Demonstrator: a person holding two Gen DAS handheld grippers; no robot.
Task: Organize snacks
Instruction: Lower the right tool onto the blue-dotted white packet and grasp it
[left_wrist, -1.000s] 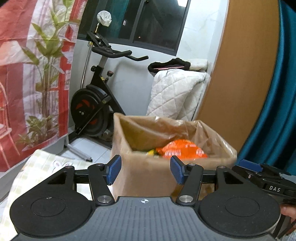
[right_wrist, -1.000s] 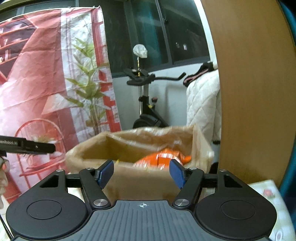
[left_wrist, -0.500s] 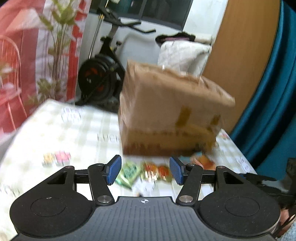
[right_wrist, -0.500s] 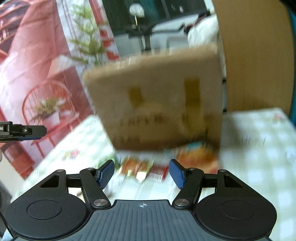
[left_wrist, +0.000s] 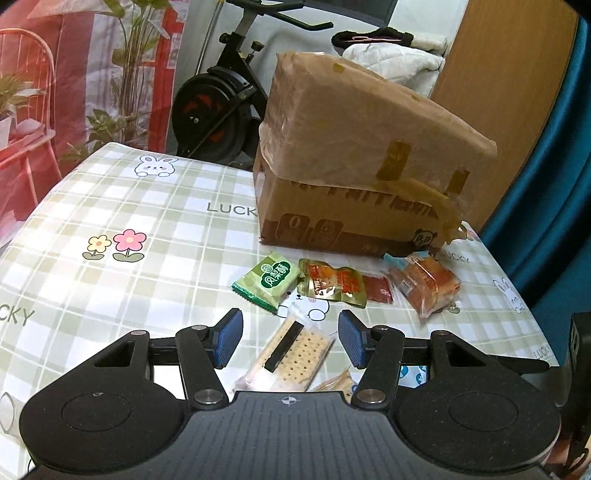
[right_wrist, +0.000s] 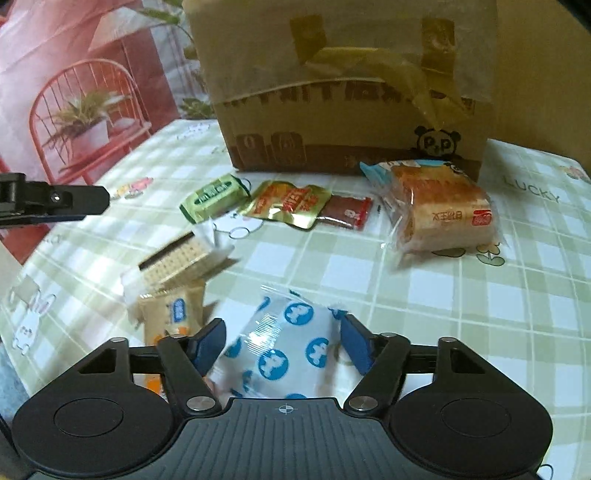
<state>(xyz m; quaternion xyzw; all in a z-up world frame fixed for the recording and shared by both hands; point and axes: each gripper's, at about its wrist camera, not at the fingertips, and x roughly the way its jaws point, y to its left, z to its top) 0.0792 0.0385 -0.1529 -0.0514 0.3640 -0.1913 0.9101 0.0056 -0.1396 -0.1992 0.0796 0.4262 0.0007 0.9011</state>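
Observation:
A brown cardboard box (left_wrist: 362, 162) stands at the far side of the table; it also shows in the right wrist view (right_wrist: 340, 85). In front of it lie a green packet (left_wrist: 266, 279), a gold-red pouch (left_wrist: 332, 282), a small red packet (left_wrist: 377, 288) and a wrapped cake (left_wrist: 424, 282). A cracker pack (left_wrist: 291, 354) lies below my open left gripper (left_wrist: 290, 339). My right gripper (right_wrist: 282, 341) is open, its fingers on either side of a white packet with blue dots (right_wrist: 280, 350). An orange-beige packet (right_wrist: 173, 314) lies to its left.
The table carries a green checked cloth (left_wrist: 129, 229) with cartoon prints. An exercise bike (left_wrist: 221, 96), a wooden panel (left_wrist: 509, 74) and a blue curtain (left_wrist: 554, 184) stand behind the table. The left gripper's finger (right_wrist: 55, 201) shows at the left of the right wrist view.
Both grippers have dropped from above the box's open top to low over the table. The snacks in front of the box have come into view. Both stay open.

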